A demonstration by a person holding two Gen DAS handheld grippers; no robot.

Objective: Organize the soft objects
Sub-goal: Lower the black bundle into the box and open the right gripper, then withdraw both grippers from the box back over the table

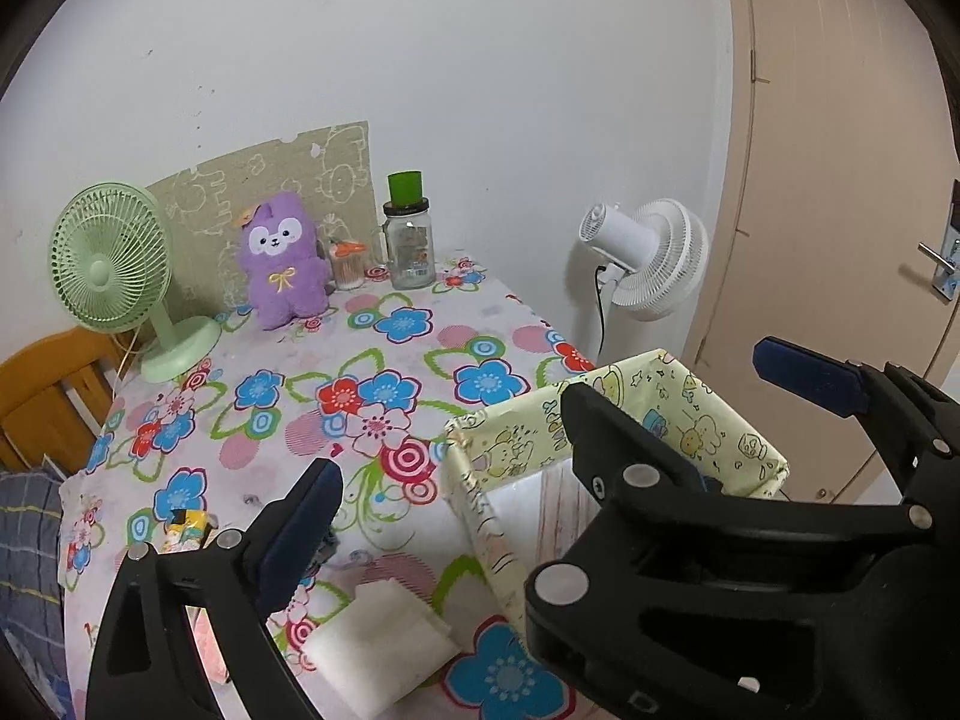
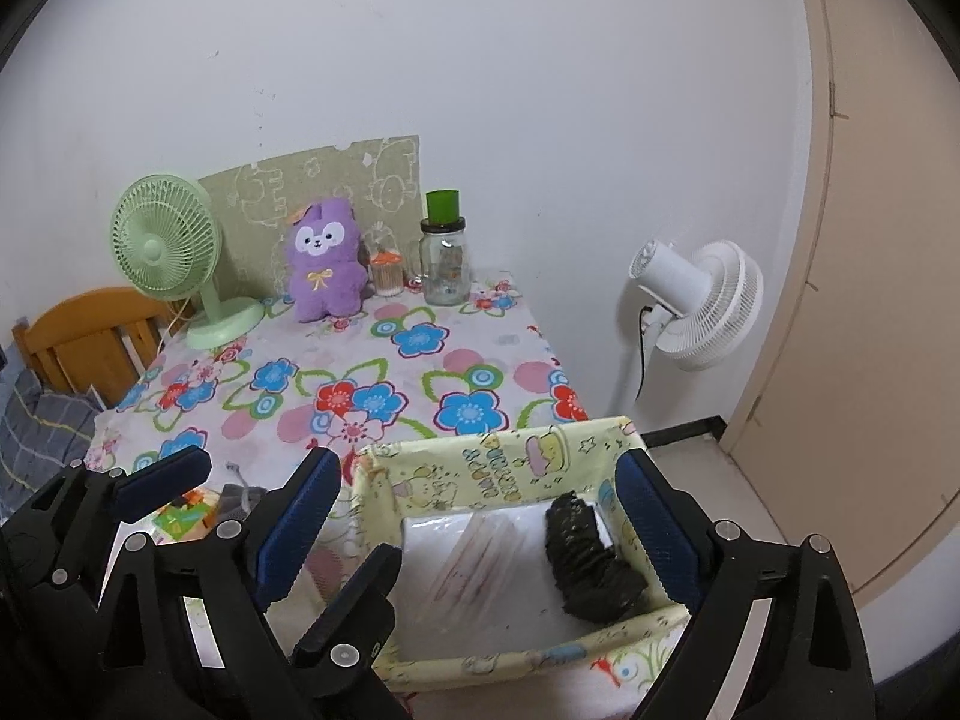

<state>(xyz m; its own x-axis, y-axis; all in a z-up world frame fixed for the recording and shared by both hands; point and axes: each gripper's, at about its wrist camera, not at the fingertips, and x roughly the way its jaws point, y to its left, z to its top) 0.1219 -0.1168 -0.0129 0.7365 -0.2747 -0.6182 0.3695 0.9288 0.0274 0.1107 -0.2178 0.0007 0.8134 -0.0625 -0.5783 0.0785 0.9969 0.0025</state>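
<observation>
A pale yellow cartoon-print fabric bin [image 1: 708, 420] [image 2: 510, 468] stands at the table's near right corner. A dark rolled soft item [image 2: 591, 564] lies inside it at the right. A purple plush toy [image 1: 282, 261] [image 2: 327, 261] sits upright at the back of the table. A white folded cloth [image 1: 381, 642] lies near the front. My left gripper [image 1: 450, 510] is open and empty, over the table left of the bin. My right gripper [image 2: 480, 528] is open and empty, straddling the bin. A grey soft item [image 2: 237, 501] and a colourful packet [image 2: 180, 516] lie left of the bin, partly hidden.
A green desk fan [image 1: 114, 276] [image 2: 168, 252], a glass jar with a green cup on top [image 1: 408, 240] [image 2: 444, 258] and a small swab jar [image 2: 386, 273] stand at the back. A white standing fan [image 2: 702, 306] is right of the table. A wooden chair [image 2: 90, 336] is at left.
</observation>
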